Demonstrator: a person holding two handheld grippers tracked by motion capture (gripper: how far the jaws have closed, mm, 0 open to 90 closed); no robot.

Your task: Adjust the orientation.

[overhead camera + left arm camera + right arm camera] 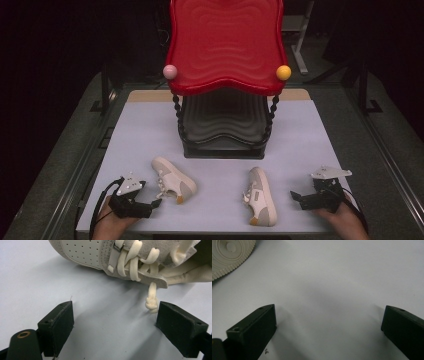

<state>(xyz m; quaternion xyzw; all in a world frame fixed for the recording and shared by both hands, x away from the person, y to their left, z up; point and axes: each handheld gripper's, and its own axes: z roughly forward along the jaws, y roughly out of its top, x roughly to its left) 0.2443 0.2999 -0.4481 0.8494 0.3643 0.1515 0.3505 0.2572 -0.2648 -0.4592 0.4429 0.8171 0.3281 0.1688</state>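
Two pale shoes lie on the table (pixel 150 130) in the high view, both in front of a red two-tier rack (pixel 226 45) standing at the 12 o'clock end. The left shoe (pixel 173 179) sits slanted, its toe toward 10 o'clock and its heel toward 4 o'clock; the right shoe (pixel 261 196) lies nearly straight, toe toward 12. The left tool (pixel 154 204) rests low at about 7 o'clock, just beside the left shoe's heel, and the right tool (pixel 295 196) sits at about 5 o'clock, near the right shoe but apart from it. Each hand seems to have paired itself with the shoe on its own side, probably so both can be lifted to the rack.

In the left gripper view, the left tool's jaws stand wide apart and hold nothing. The left shoe lies across the top from 11 to 2 o'clock, laced side facing the camera, and a knotted lace end (pixel 151 303) dangles to the table just beside the jaw at 4 o'clock. That lace could snag if the jaws close carelessly.

In the right gripper view, the right tool's jaws are likewise spread wide over bare table, gripping nothing. The ridged sole of the right shoe shows at 10 o'clock, well off the jaws' line, so this tool would need to turn toward it before grasping.
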